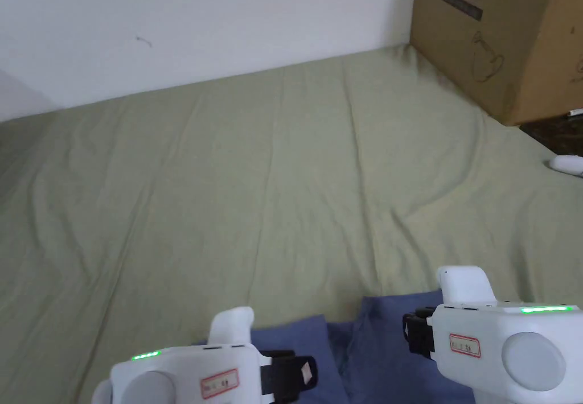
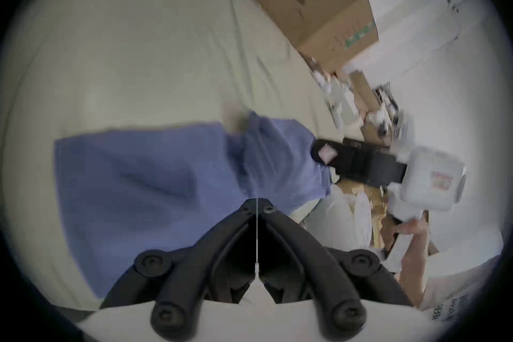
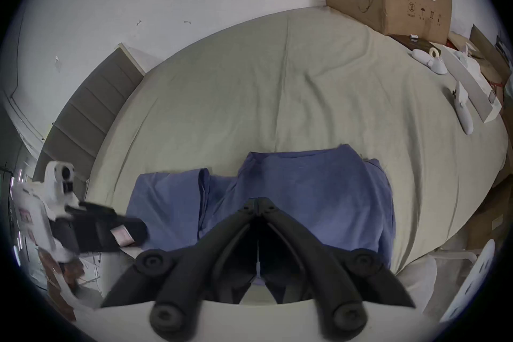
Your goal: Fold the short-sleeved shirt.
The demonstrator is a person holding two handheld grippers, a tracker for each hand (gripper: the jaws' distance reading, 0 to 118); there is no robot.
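Closed cardboard box [image 1: 501, 35], contents unseen; both grippers [image 2: 257, 205] [image 3: 258, 202] closed, seemingly empty, over shirt [image 3: 305, 187].

Cut-off, covered and blurred parts around the blue shirt

In the head view the blue shirt [image 1: 364, 348] runs off the bottom edge, its near part covered by the left gripper [image 1: 296, 374] and right gripper [image 1: 411, 331], both also cropped there. Beyond the shirt, the cardboard box [image 1: 489, 35] is cut by the top and right edges. In the left gripper view the clutter [image 2: 358, 103] beside the shirt is too blurred to identify.
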